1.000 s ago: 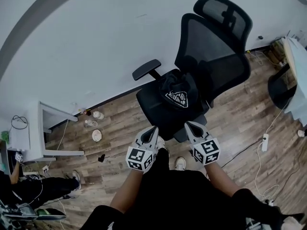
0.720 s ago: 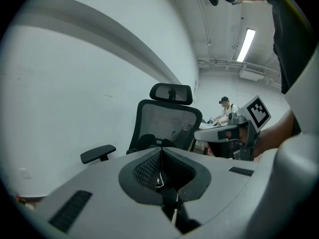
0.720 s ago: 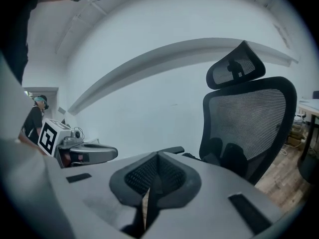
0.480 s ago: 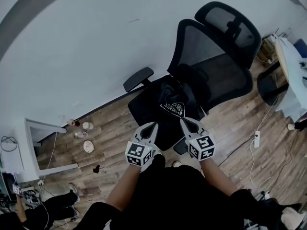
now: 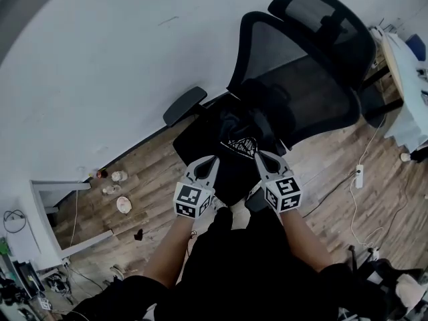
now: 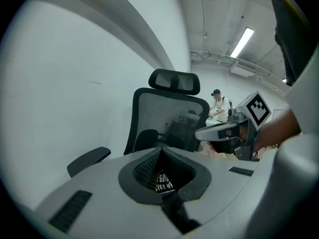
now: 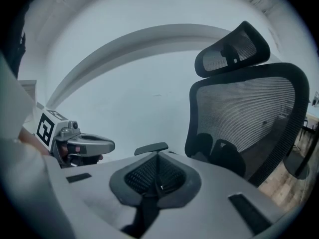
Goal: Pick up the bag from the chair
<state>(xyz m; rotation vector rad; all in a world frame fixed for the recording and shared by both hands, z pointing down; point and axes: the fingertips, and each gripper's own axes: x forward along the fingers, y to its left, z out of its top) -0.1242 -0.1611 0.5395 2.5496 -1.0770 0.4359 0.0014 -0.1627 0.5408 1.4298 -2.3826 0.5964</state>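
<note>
A black bag [image 5: 242, 131] with a white triangular print lies on the seat of a black mesh office chair [image 5: 314, 89]. My left gripper [image 5: 213, 160] hovers at the seat's front edge, just left of the bag's print, jaws shut and empty. My right gripper [image 5: 260, 155] is level with it on the print's right side, also shut on nothing. In the left gripper view the bag's print [image 6: 163, 181] shows through the gap behind the closed tips, and the right gripper [image 6: 223, 132] is beside it. The right gripper view shows the chair back [image 7: 249, 111] and the left gripper [image 7: 85, 145].
The chair's armrest [image 5: 184, 104] sticks out toward the grey wall. A white desk [image 5: 408, 72] and a second chair [image 5: 382, 93] stand at the right. A power strip [image 5: 359, 176] with cables lies on the wood floor. Small items [image 5: 124, 204] and a white shelf [image 5: 63, 209] are at the left.
Both grippers and the head camera have moved closer to the chair. The gripper tips went from short of the seat to its front edge beside the bag. Both stayed shut.
</note>
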